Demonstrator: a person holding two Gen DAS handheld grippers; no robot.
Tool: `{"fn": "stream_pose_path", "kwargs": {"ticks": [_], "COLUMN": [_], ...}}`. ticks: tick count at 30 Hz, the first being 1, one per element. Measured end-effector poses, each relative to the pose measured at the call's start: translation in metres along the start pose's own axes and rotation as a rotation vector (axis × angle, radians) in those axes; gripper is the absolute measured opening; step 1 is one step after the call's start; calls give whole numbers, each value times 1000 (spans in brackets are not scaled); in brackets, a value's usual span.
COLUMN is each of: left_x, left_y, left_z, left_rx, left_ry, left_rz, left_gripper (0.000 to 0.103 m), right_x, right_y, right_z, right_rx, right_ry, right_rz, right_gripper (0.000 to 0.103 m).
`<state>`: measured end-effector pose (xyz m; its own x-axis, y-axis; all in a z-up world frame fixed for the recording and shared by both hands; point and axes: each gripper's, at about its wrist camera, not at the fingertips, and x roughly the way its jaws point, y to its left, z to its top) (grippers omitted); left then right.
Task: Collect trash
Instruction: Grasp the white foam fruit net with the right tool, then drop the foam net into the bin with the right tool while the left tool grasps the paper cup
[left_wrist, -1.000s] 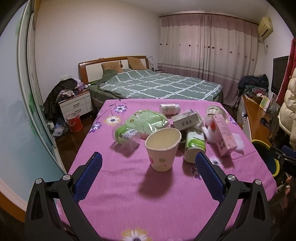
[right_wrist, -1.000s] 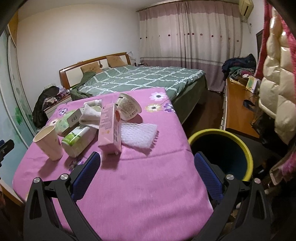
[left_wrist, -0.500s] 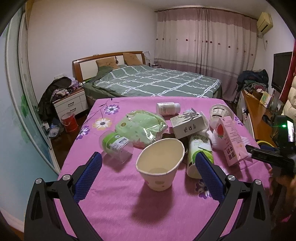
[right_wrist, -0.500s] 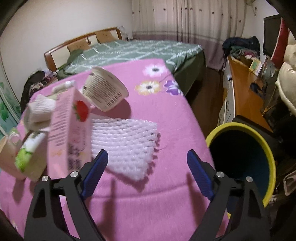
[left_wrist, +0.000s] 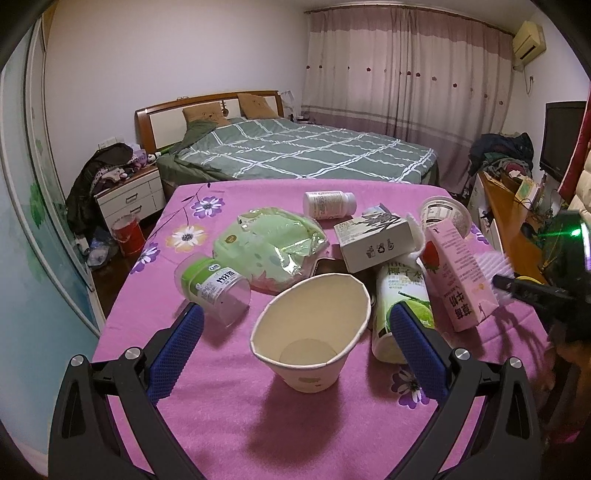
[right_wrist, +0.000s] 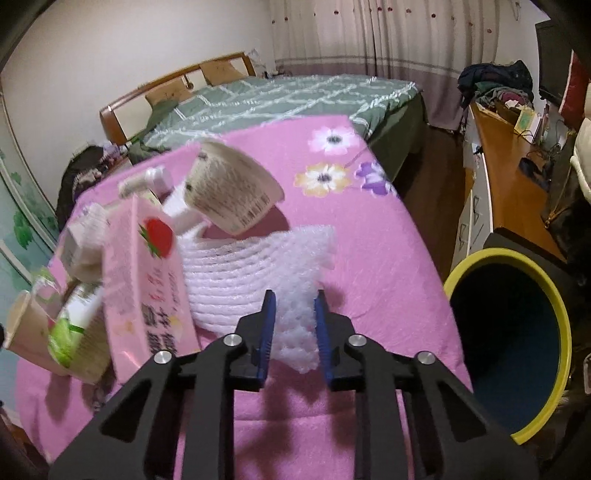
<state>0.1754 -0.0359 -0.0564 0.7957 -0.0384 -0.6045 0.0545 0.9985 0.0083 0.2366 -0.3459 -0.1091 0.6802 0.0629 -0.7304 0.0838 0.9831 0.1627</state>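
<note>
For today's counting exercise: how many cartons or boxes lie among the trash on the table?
2: a grey box mid-pile, and a pink carton leaning at the pile's right. Others may be hidden.

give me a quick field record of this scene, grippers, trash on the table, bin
right gripper: jaws just closed in, pads pinching the white foam net
left gripper: open, paper cup between its fingers, untouched
table: pink flowered cloth
other trash: pink strawberry carton, green pouch, white pill bottle
bin: yellow-rimmed, beside the table's right edge
</note>
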Motion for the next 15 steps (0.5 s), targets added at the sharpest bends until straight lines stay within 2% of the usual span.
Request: {"fn": "stream_pose_path", "kwargs": {"ticks": [9,15], "left_x": [4,6], "left_y": [1,-4], "left_z": [-4,-8], "left_rx": [3,12], "left_ry": [13,23], "left_rz": [-23,-35], "left_gripper": [99,99], "right_x": [-63,-93], "right_y": [5,-3], "right_z": [6,1], "right_rx": [-32,-29], "right_ry": [-152,-198], "right_rz": [-41,-63], "right_gripper": [15,15]}}
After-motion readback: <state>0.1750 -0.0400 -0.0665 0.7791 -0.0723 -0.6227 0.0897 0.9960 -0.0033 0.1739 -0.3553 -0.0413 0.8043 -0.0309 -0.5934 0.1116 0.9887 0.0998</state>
